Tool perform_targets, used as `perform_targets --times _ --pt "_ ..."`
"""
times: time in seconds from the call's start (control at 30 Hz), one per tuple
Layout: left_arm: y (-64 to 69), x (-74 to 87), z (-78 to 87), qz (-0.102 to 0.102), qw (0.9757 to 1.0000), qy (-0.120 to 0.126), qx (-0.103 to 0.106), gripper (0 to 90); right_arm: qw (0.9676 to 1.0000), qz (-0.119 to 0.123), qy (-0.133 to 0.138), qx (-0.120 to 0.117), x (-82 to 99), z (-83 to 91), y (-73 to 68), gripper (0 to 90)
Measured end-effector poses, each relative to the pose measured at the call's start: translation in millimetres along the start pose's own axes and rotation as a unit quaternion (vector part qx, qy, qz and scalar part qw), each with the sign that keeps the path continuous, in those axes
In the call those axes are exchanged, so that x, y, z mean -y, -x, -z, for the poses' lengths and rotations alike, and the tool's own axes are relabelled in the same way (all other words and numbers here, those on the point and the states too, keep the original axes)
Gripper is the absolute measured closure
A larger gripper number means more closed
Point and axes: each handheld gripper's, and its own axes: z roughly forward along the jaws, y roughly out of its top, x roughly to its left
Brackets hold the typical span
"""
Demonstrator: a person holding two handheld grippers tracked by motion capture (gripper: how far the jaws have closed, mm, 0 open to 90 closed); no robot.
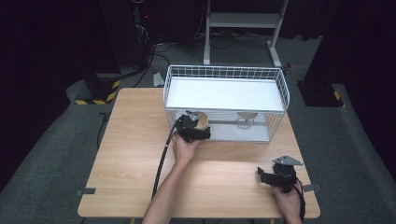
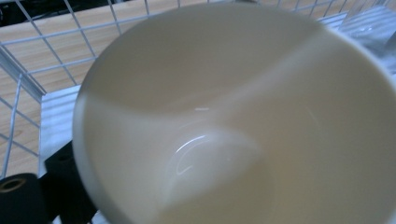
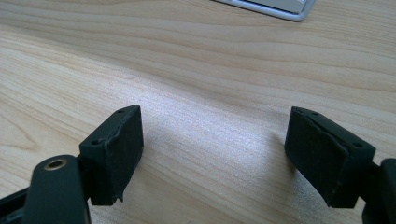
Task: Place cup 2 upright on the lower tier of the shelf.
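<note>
Left gripper (image 1: 198, 125) sits at the front left corner of the white wire rack (image 1: 280, 86), on the rack's lower shelf. A cream cup (image 1: 201, 120) is at its tips. In the left gripper view the cup (image 2: 243, 121) looms right against the camera, mouth toward the lens, one black jaw showing low at the left beside its rim. Whether the pads press on the wall cannot be told from these frames.

Risk, as judged: the cup looks tipped, not seated flat. If the jaws let go here it may roll along the shelf or bump the wire front. A pull-back at a slant could also catch the rim and drag the cup off the shelf edge onto the bench.

Right gripper (image 1: 267, 176) rests near the bench's front right corner, well apart from the rack. Its jaws stand apart over bare wood with nothing between them, pads (image 3: 116, 149) clear.

A second cup (image 1: 245, 118) stands further right on the same shelf.
</note>
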Motion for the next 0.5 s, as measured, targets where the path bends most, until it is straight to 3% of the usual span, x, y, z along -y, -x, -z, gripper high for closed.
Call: perform_targets --times 0.13,0.2,0.27,0.3,0.37,0.5 --pt "0.4 0.6 1.6 0.005 1.0000 -0.003 0.000 3.8 1.0000 0.000 0.000 0.000 0.0 0.0 0.0 19.7" --pt "0.6 0.8 2.7 -0.003 1.0000 -0.005 0.005 4.1 1.0000 0.001 0.001 0.000 0.0 -0.1 0.2 19.8" --pt "1.6 1.8 5.5 -0.012 0.9998 -0.012 -0.008 5.1 1.0000 0.001 0.001 0.000 0.0 -0.1 0.2 19.8" --pt "4.5 3.0 5.7 -0.002 1.0000 -0.009 -0.002 6.2 1.0000 0.000 0.000 0.000 0.0 0.0 0.0 19.8" --pt "4.5 4.0 7.7 -0.012 0.9999 -0.009 -0.003 7.0 1.0000 0.000 0.000 0.000 0.0 0.0 0.0 19.7" --pt "4.0 5.9 11.6 -0.010 0.9999 -0.013 -0.003 8.5 1.0000 0.000 0.000 0.000 0.0 0.0 0.0 19.8"
